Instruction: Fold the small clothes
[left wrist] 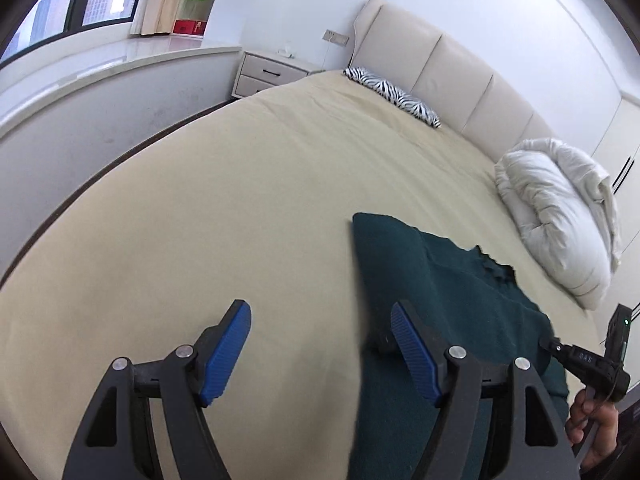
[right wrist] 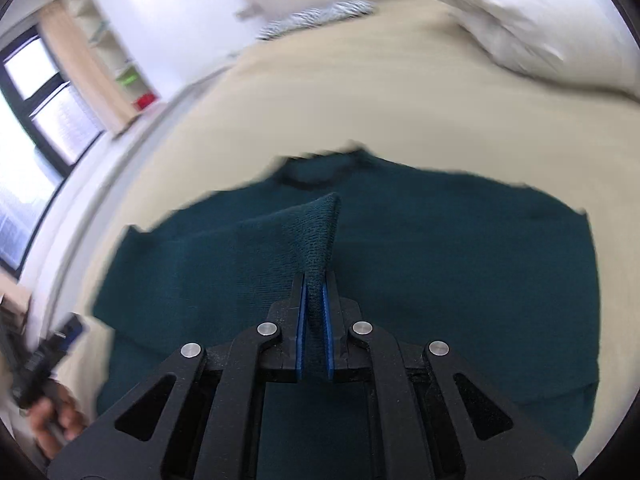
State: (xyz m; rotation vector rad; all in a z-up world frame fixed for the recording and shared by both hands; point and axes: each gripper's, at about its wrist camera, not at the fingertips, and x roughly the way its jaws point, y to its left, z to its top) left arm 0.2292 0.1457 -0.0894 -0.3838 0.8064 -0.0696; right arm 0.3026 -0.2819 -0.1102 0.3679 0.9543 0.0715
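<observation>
Two grippers are working over the beige bed (left wrist: 240, 184). The right gripper (right wrist: 314, 320) is pinching a raised fold of the dark green knitted garment (right wrist: 460, 264) tight between its blue pads (right wrist: 327, 332), while the rest of the garment is lying spread on the sheet (its near edge is running out of frame). The left gripper (left wrist: 320, 344) is hovering with jaws wide and nothing between them, one finger over the garment's edge. The right wrist view is smearing with blur, leaving the white duvet (left wrist: 560, 216) and zebra pillow (left wrist: 394, 96) hard to make out there.
</observation>
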